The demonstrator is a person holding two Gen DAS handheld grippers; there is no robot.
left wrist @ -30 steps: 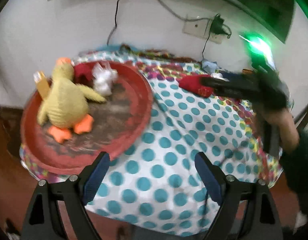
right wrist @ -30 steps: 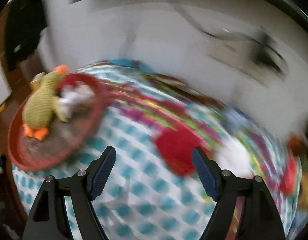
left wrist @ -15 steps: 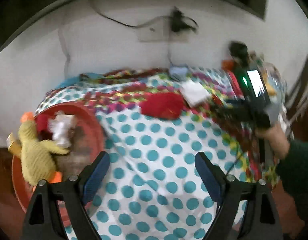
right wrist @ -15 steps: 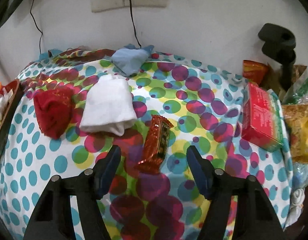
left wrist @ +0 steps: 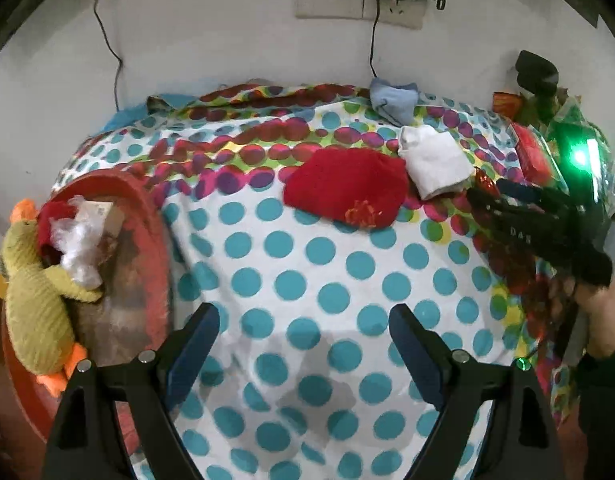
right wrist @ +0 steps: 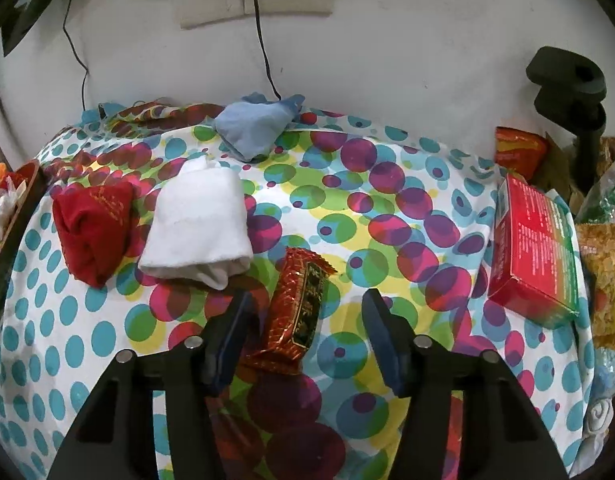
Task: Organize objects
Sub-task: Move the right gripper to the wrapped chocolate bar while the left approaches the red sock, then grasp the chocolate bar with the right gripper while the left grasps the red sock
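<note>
A shiny red snack packet (right wrist: 297, 312) lies on the dotted cloth, its near end between the open fingers of my right gripper (right wrist: 305, 328). Beside it lie a folded white cloth (right wrist: 197, 228), a red cloth (right wrist: 93, 228) and a blue cloth (right wrist: 253, 126). In the left wrist view my left gripper (left wrist: 299, 350) is open and empty above the cloth, with the red cloth (left wrist: 345, 188) and white cloth (left wrist: 435, 160) beyond it. A round red tray (left wrist: 153, 220) at the left holds a yellow plush duck (left wrist: 35, 300) and white wrapping (left wrist: 79, 244). The right gripper (left wrist: 495, 196) shows at the right.
A red box (right wrist: 533, 246) and several snack bags (right wrist: 605, 276) crowd the right edge of the table. A black clamp (right wrist: 567, 92) stands behind them. A wall with sockets and hanging cables (right wrist: 263, 40) runs along the back.
My right gripper has swung right and come down over the red snack packet, which now lies between its fingers. My left gripper has turned right, away from the tray.
</note>
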